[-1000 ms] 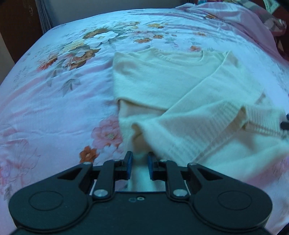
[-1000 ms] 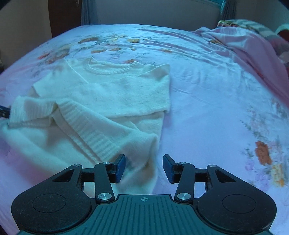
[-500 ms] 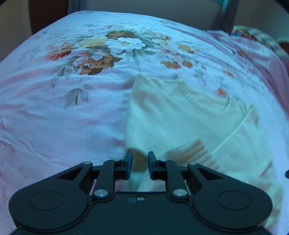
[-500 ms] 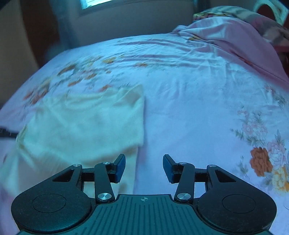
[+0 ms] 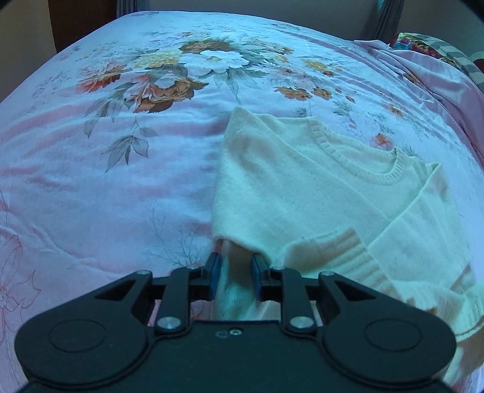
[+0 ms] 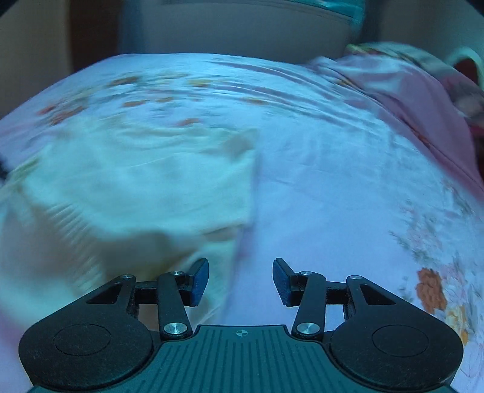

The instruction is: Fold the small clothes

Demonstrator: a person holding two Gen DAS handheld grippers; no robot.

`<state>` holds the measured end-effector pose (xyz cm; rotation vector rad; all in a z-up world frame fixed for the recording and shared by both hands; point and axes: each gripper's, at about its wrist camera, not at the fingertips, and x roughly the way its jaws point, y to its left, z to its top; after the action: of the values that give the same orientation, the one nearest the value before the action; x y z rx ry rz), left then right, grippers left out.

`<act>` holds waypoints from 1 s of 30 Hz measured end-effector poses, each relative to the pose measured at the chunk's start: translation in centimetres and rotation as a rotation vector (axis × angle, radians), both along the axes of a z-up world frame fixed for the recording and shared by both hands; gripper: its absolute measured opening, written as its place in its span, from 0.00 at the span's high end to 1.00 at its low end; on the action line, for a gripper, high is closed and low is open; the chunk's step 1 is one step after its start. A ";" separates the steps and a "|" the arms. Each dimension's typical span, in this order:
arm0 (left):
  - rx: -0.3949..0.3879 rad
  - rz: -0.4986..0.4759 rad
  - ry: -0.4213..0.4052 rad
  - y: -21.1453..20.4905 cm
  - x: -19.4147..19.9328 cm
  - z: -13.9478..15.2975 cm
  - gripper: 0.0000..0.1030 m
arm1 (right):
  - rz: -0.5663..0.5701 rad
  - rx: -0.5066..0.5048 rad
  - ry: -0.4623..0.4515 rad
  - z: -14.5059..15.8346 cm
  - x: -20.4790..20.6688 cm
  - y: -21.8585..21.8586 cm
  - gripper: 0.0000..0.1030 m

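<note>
A cream knit sweater [image 5: 302, 187] lies on the floral bedsheet [image 5: 106, 181], ribbed collar [image 5: 363, 163] far from me, a sleeve with ribbed cuff [image 5: 326, 245] folded across its front. My left gripper [image 5: 233, 272] sits at the sweater's near left edge, jaws narrow and shut on a strip of cream fabric that comes out from under the folded layer. In the blurred right wrist view the sweater [image 6: 136, 181] fills the left half. My right gripper [image 6: 240, 279] stands open at its right edge, with the left fingertip over the cloth and mostly pink sheet between the pads.
A rumpled pink blanket [image 5: 438, 75] is heaped at the far right of the bed, seen also as a pink blanket [image 6: 408, 90] in the right wrist view. A pale wall [image 6: 227, 27] rises beyond the bed's far edge. Bare sheet [image 6: 332, 181] spreads right of the sweater.
Both views have slid along the sweater toward its collar. The left gripper keeps cream fabric between its pads and has rolled. The right view has become blurred.
</note>
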<state>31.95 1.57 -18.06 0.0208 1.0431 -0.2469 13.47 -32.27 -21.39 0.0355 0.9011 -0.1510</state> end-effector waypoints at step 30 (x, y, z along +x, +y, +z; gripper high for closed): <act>0.023 -0.473 -0.059 -2.0 -0.8 1.8 0.50 | 0.558 0.124 0.101 1.1 3.2 3.3 0.55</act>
<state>31.14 -0.39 -16.25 0.2961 0.9716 -0.6588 16.62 -29.01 -20.30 -0.1089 0.9887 0.4258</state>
